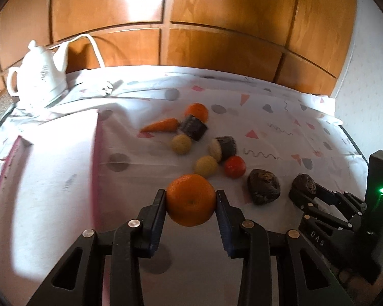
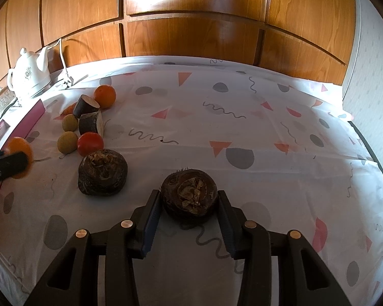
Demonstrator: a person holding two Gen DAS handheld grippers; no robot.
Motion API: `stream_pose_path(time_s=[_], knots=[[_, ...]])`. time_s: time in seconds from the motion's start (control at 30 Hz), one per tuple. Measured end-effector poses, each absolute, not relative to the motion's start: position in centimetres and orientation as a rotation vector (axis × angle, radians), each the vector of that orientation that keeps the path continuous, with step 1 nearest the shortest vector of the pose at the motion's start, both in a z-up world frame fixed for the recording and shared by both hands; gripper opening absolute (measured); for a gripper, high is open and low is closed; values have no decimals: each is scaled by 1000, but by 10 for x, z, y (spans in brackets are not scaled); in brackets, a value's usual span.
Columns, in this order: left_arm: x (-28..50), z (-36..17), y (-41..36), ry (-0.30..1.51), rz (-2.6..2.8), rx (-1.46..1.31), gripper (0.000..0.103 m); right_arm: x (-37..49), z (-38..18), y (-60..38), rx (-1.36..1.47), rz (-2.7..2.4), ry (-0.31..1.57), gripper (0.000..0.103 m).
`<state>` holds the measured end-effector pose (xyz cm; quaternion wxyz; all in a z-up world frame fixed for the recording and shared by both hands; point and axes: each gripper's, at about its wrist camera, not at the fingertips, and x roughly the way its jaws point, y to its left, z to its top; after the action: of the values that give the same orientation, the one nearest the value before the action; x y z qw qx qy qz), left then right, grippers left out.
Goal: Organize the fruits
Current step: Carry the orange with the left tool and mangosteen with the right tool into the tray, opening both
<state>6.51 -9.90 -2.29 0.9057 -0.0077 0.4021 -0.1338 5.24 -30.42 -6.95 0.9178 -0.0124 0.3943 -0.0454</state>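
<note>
Left gripper (image 1: pixel 191 200): black plastic, blue pads, clamped on a dimpled orange (image 1: pixel 190 200) lifted above the table near its left edge. Right gripper (image 2: pixel 190 199): lettering "DAS" on its body in the left wrist view; fingers pressed against both sides of a dark, rough, round fruit (image 2: pixel 189 195), dried crown upward, toward the table's front edge. Table (image 2: pixel 242 117): white cloth, printed triangles, dots, squiggles. Loose pile left of centre: matching dark fruit (image 2: pixel 102 173), red tomato (image 2: pixel 90 143), two pale yellow balls (image 2: pixel 67 141), two cut dark-skinned pieces (image 2: pixel 91 123), second orange (image 2: pixel 104 96), carrot (image 1: pixel 160 125). White ceramic teapot (image 2: pixel 29 72), far left corner.
</note>
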Motion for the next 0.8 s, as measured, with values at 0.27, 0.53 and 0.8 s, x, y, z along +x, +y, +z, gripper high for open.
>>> stream_pose_path(time_s=[0.27, 0.53, 0.8], knots=[[58, -10, -42, 815, -180, -73, 38, 51, -62, -300, -34, -93, 835, 43], [59, -5, 17, 783, -30, -110, 38, 43, -22, -269, -19, 13, 769, 42], [62, -22, 67, 817, 125, -145, 39, 57, -3, -184, -80, 304, 777, 43]])
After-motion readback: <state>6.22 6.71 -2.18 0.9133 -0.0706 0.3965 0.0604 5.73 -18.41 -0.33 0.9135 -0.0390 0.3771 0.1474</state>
